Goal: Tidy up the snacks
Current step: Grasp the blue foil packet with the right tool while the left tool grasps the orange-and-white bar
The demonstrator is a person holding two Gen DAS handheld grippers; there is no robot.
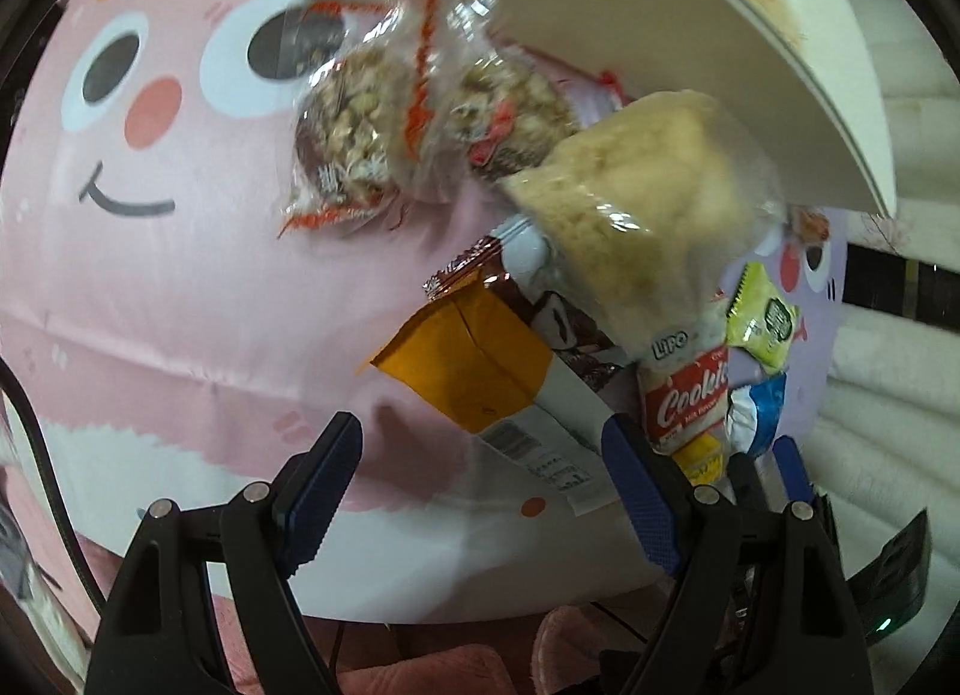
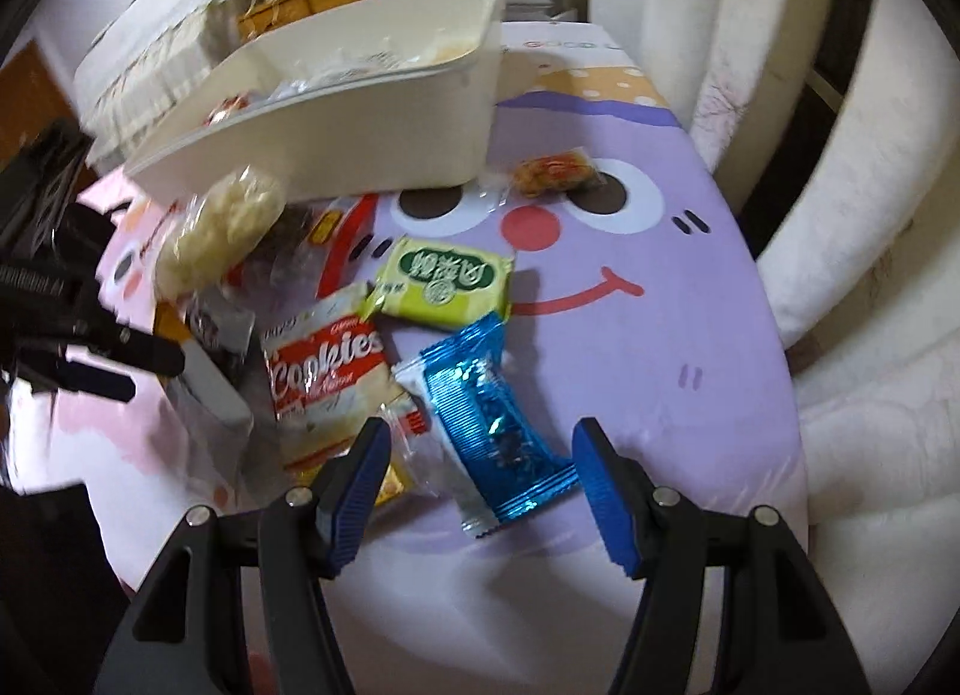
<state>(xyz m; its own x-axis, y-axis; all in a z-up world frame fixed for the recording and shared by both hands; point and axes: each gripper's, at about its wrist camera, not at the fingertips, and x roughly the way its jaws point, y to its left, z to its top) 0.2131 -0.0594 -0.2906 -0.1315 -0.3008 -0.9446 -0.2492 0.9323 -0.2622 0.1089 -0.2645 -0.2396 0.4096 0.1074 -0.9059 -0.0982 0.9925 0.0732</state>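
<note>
Left gripper (image 1: pixel 480 491) jaws released, empty, above orange-white packet (image 1: pixel 474 371). Right gripper (image 2: pixel 480 491) jaws released around shiny blue foil packet (image 2: pixel 492 413), not pressing. White plastic bin (image 2: pixel 336 113) tilted.

The pink cushion (image 1: pixel 180 287) lies bare and open to the left of the snack pile, and the purple cushion (image 2: pixel 660 335) is free to the right of the blue foil packet (image 2: pixel 486 407). The tilted white bin (image 2: pixel 336 113) overhangs the far side of the pile, closing off approach from above there. In the middle the cookies bag (image 2: pixel 327 371), green packet (image 2: pixel 447 281) and orange-and-white box (image 1: pixel 480 377) overlap, leaving no gap between them.
</note>
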